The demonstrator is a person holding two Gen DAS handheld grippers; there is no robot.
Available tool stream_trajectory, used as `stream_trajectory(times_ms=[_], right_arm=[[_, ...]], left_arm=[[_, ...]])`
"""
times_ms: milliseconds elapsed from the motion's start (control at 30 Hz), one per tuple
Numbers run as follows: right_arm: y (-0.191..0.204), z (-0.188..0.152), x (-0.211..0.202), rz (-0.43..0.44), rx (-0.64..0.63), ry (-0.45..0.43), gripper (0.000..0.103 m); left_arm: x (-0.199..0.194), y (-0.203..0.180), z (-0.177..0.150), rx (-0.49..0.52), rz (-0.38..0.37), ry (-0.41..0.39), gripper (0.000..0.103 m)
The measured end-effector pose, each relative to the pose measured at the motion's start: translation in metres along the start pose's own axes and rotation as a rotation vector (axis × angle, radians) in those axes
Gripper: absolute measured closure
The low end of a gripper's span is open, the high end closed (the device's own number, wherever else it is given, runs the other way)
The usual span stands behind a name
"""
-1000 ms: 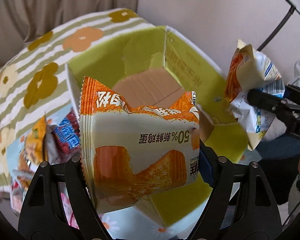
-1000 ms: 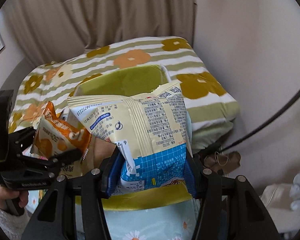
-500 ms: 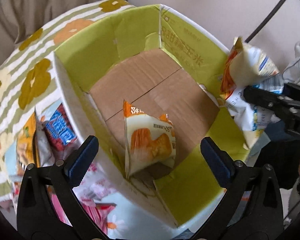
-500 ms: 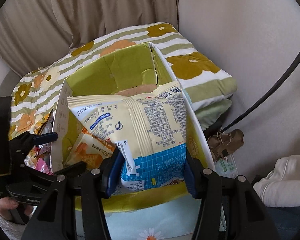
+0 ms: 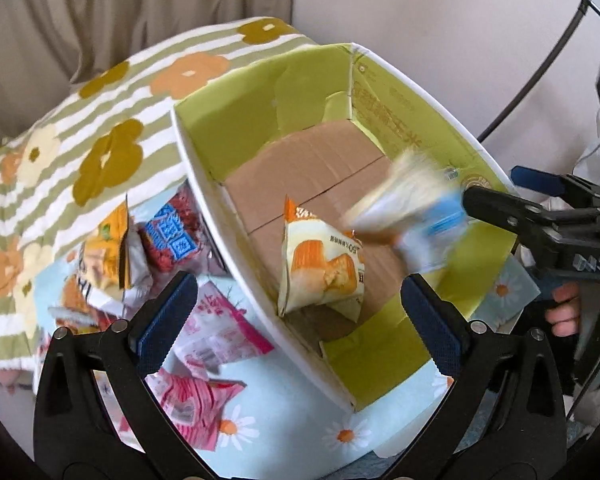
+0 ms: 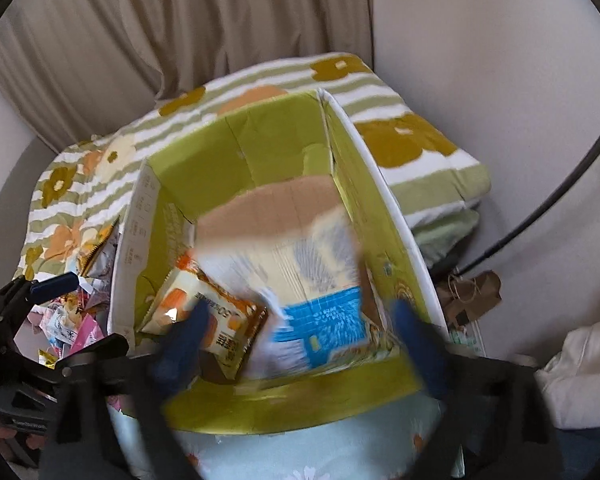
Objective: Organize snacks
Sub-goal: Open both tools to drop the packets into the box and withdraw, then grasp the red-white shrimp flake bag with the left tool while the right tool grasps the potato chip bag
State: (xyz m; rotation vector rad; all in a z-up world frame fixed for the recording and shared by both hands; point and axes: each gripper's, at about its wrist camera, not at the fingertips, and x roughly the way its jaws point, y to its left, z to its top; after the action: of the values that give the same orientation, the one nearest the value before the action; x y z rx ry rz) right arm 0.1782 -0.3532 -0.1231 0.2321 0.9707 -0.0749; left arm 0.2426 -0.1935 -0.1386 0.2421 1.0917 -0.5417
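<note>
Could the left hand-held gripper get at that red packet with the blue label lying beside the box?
Probably yes. The left hand-held gripper is open and empty, and the red packet lies in the open outside the box wall, with nothing on top of it.

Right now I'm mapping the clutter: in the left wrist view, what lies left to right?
orange-yellow packet → red-and-blue packet → box's left wall → orange cake packet → blurred blue-and-cream packet → right gripper
</note>
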Motion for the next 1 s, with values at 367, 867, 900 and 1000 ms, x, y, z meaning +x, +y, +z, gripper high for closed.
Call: stream_trajectory(times_ms=[367, 867, 900, 1000], right_arm=[[0.000, -0.003, -0.034, 0.089, -0.004, -0.071, 0.000], [0.068, 0.007, -0.077, 0.192, -0.246, -0.187, 0.000], [0.073, 0.007, -0.078, 0.205, -0.260, -0.191, 0.000], [0.095, 0.006, -0.077, 0.277, -0.299, -0.192, 0.000]], left_arm=[[-0.038, -0.005, -0.007, -0.037, 0.053, -0.097, 0.002], [-0.114, 0.021, -0.062, -0.243, 0.209, -0.195, 0.002], [-0.119, 0.025, -0.069, -0.262, 0.225, -0.200, 0.002], [-0.131, 0.043, -0.090, -0.319, 0.278, -0.212, 0.002]])
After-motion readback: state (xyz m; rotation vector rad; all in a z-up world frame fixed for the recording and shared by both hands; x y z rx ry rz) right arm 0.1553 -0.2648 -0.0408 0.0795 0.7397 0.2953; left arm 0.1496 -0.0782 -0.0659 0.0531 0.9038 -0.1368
